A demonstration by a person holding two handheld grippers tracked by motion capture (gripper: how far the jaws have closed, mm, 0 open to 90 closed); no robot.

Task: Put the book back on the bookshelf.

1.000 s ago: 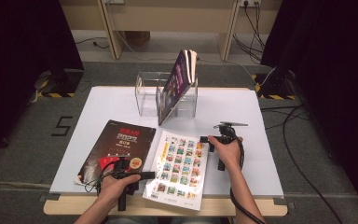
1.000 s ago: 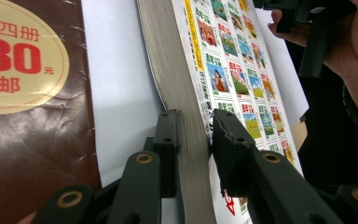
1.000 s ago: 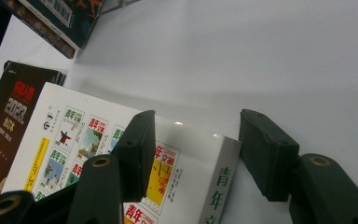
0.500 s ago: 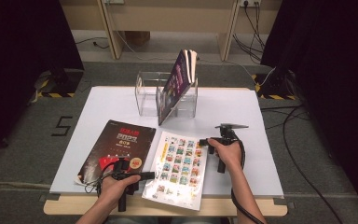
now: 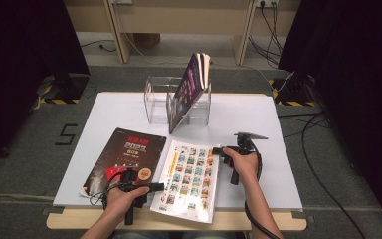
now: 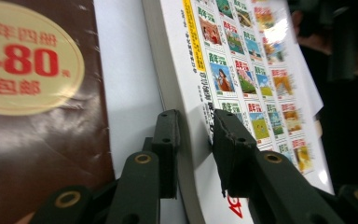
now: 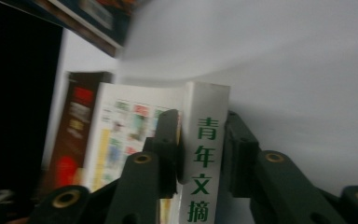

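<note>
A thick white magazine (image 5: 189, 179) with a grid of small pictures lies on the white table (image 5: 258, 124), near the front edge. My left gripper (image 5: 146, 188) is shut on its left edge; in the left gripper view (image 6: 193, 140) the jaws pinch the white edge (image 6: 191, 93). At the magazine's upper right corner my right gripper (image 5: 220, 151) is shut on it. In the right gripper view (image 7: 200, 140) the jaws clamp the spine with green characters, and the cover (image 7: 121, 126) shows to the left.
A dark brown magazine (image 5: 124, 159) (image 6: 37, 93) lies just left of the white one. At the back of the table stands a clear acrylic holder (image 5: 156, 99) with a dark book (image 5: 189, 87) leaning in it. Bare table lies to the right.
My right gripper has moved left onto the white magazine's upper right corner. The left gripper has stayed at the magazine's left edge.
</note>
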